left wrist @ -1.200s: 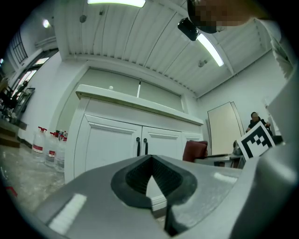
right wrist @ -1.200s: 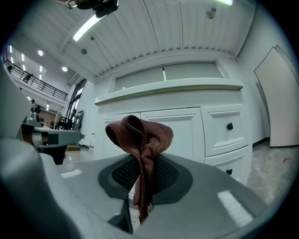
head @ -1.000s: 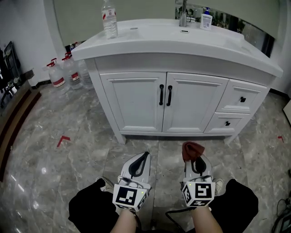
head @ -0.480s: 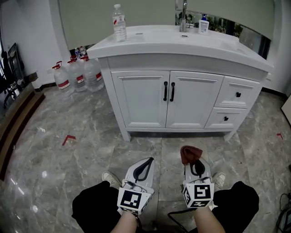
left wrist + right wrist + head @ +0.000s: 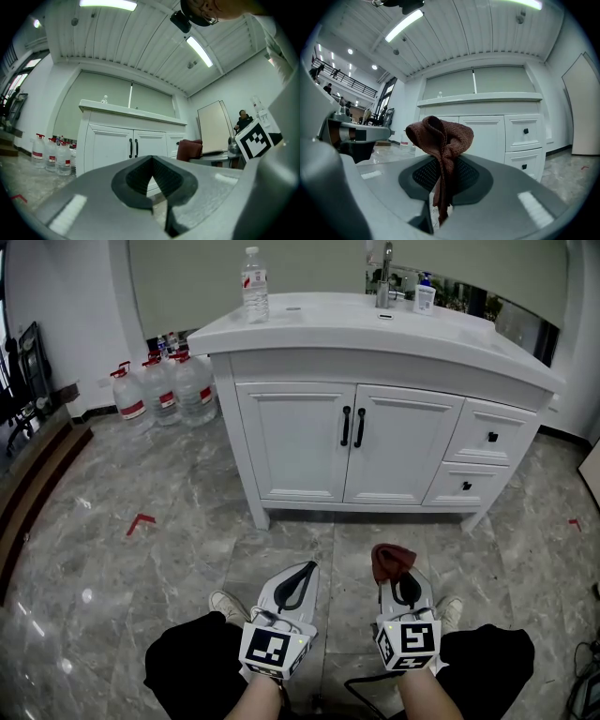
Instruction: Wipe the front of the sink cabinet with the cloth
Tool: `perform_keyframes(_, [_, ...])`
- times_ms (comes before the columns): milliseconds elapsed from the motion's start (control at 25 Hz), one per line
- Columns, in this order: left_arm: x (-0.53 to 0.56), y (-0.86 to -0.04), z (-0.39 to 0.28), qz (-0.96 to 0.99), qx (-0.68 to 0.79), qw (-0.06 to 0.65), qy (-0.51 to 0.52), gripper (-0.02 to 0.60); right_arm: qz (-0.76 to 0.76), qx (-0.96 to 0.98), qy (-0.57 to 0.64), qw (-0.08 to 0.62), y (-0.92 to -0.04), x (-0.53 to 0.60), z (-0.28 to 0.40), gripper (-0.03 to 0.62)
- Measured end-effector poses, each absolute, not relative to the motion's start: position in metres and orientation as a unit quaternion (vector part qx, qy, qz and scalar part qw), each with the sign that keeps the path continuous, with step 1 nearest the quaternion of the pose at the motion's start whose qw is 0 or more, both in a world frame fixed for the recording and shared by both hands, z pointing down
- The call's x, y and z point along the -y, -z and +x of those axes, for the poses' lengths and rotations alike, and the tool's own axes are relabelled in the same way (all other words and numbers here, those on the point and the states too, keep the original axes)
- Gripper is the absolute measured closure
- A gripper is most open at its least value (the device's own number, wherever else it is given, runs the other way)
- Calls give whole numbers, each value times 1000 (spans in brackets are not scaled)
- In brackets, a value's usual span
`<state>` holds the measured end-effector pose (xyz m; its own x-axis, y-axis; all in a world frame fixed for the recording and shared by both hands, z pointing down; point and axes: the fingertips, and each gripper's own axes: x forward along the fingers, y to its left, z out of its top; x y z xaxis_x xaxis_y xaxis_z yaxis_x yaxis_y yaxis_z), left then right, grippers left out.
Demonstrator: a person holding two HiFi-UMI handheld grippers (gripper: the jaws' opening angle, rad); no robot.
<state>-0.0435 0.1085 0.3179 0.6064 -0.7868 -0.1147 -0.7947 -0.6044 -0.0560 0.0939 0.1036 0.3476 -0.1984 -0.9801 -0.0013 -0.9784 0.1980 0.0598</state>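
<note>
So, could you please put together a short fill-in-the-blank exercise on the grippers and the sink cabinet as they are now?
The right gripper has its jaws shut on the reddish-brown ___.
The left gripper has its jaws shut and holds ___.
Both doors of the sink cabinet are ___.
A clear plastic ___ stands on the countertop.
Missing words: cloth; nothing; closed; bottle.
</note>
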Motion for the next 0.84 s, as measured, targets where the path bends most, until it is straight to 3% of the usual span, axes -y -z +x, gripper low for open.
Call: perform_keyframes(840, [-106, -326, -42, -894, -444, 56, -26, 580, 632, 775, 16, 11, -355, -104, 95, 505])
